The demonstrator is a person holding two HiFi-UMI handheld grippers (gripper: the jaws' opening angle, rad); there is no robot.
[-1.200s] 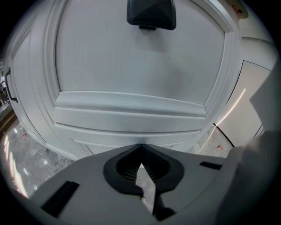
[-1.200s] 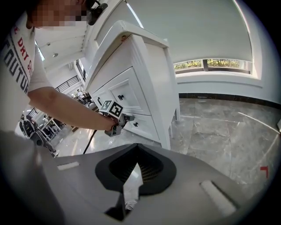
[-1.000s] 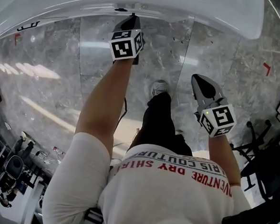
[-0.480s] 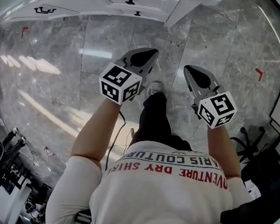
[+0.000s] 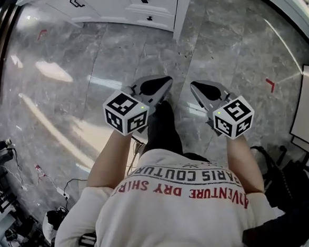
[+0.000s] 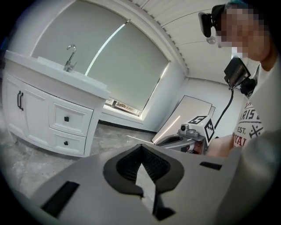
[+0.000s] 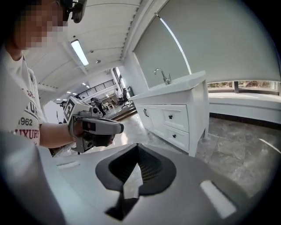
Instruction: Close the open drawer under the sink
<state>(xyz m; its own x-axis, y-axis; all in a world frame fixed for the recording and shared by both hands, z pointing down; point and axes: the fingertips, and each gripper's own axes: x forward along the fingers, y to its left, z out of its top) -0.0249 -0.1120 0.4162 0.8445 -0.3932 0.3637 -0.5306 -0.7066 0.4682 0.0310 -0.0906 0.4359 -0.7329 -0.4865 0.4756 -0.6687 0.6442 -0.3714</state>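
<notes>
The person stands on a glossy grey marble floor and holds both tools low, close to the body. The left gripper and the right gripper sit side by side above the person's black trouser leg. Their tips point toward a white wooden vanity cabinet, which stands well apart from them. Each gripper's jaws are drawn together and hold nothing (only a thin sliver of floor shows between the ribbed dark pads). On the cabinet's front, the upper white drawer with a small black knob and the lower white drawer beneath it both lie flush with the panels around them. They sit under the white sink top, where a curved chrome faucet rises.
</notes>
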